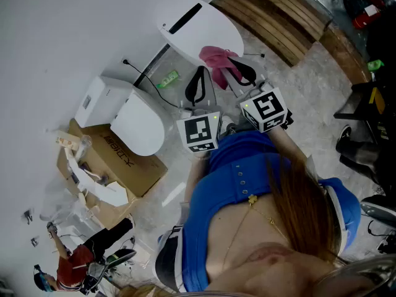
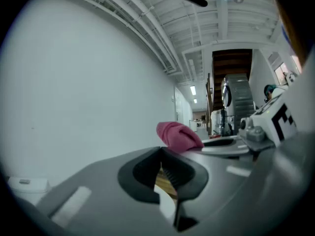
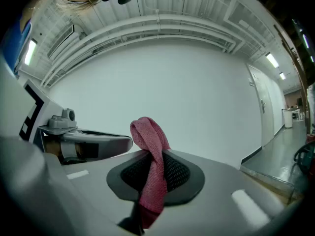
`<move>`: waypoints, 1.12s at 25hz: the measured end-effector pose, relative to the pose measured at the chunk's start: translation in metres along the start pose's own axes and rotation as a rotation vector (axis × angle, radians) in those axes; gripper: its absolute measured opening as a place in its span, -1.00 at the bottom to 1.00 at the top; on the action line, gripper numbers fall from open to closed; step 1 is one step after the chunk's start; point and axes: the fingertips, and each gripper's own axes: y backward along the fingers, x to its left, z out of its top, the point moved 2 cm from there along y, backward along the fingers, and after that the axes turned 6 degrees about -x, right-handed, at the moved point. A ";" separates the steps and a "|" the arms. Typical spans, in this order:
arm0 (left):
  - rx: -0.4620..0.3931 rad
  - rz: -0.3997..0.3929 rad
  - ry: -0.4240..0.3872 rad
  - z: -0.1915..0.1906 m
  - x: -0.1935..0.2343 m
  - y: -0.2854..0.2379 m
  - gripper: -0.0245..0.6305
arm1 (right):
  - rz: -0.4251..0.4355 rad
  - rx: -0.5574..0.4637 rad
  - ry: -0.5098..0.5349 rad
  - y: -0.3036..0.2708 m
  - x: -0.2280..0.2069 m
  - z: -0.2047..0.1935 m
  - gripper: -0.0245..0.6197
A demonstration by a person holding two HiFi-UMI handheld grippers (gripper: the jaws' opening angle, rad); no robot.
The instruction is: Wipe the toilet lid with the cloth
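Right gripper view: right gripper (image 3: 153, 156) clenched on the pink cloth (image 3: 147, 132), fold poking past the tips. Left gripper (image 2: 161, 150) pinched together, empty, alongside at 9 o'clock. Lid (image 1: 199, 31) waits at 12 o'clock. Looks like the approach; next, press cloth flat onto it.

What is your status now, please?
Right tongs shut on pink cloth. Left tongs shut, empty. Toilet lid just ahead, contact unclear. Nothing seen blocking.

The right gripper (image 1: 230, 70) pinches the pink cloth (image 1: 215, 58) at the near edge of the white toilet lid (image 1: 185, 33); the left gripper (image 1: 199, 74) hovers just beside.
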 end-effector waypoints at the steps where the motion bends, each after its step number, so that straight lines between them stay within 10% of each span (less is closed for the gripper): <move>1: -0.003 0.002 0.003 0.000 0.000 -0.001 -0.92 | 0.015 -0.015 -0.014 -0.001 0.000 0.001 -0.74; 16: 0.069 0.032 -0.001 -0.031 0.017 -0.070 -0.92 | 0.019 0.013 -0.106 -0.049 -0.070 -0.021 -0.73; 28: 0.129 0.322 0.051 -0.054 0.107 -0.239 -0.92 | 0.239 0.092 -0.047 -0.241 -0.202 -0.025 -0.73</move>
